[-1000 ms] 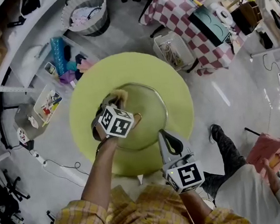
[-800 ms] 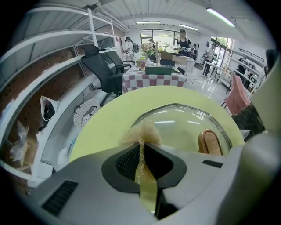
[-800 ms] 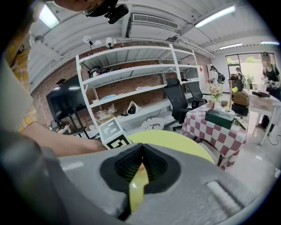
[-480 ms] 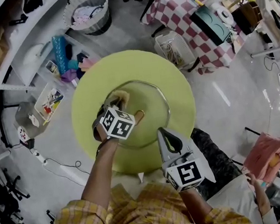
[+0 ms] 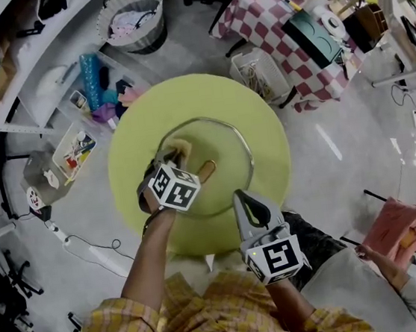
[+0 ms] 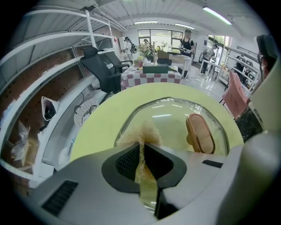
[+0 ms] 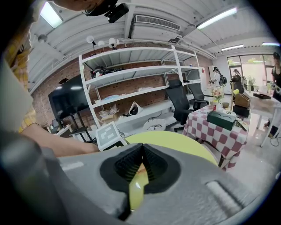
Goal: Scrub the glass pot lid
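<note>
**Bearing down for the scrub**

Pinching a tan fluffy scrubbing pad (image 6: 140, 133) in the left gripper (image 6: 141, 147), pressing it onto the far-left rim of the round glass pot lid (image 5: 224, 146), flat at mid-tabletop of the round lime-green table (image 5: 262, 113); likely for scrubbing pressure. Reaching forward, left forearm extended, jaws tipped down. Holding the right gripper (image 7: 141, 154) pressed together, empty, by the near edge.

My left gripper (image 5: 166, 159), closed on the scrub pad (image 6: 139, 134), is crowding the left side of the glass lid (image 5: 223, 133). The wooden handle (image 5: 206, 171) is sticking up at the lid's centre. The lid's far and right glass is lying free, with bare bench (image 5: 261, 110) ringing it. My right gripper (image 5: 239, 195) is hanging by the lid's near rim.
</note>
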The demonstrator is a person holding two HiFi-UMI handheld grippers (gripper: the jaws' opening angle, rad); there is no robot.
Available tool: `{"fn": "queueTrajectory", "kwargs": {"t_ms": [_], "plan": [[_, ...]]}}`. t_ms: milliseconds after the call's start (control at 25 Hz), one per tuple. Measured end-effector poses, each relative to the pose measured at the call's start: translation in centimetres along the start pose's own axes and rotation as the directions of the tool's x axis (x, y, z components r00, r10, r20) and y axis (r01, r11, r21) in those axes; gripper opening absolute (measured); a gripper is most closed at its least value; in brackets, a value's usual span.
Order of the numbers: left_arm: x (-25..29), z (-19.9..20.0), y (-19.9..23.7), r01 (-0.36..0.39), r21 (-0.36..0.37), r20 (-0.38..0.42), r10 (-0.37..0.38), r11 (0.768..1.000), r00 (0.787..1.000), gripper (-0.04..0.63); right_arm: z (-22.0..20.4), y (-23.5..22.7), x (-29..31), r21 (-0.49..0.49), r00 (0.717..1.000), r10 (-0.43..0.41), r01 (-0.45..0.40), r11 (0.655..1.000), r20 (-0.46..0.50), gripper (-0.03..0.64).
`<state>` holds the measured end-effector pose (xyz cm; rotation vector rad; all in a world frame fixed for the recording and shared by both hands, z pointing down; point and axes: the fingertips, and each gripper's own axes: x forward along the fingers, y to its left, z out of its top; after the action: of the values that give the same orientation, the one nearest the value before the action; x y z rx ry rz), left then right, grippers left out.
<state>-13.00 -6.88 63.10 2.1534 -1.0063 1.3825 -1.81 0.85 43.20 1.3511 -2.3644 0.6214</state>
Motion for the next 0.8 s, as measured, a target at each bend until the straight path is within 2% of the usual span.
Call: {"fn": "queueTrajectory", "kwargs": {"t_ms": [800], "plan": [[-1.7, -3.2, -1.7, -0.010, -0.004, -0.009, 0.010, 1.000, 1.000, 0.034, -0.4, 1.6, -1.6, -0.020, 1.000, 0.023, -0.022, 1.000, 0.007, -0.003]]}}
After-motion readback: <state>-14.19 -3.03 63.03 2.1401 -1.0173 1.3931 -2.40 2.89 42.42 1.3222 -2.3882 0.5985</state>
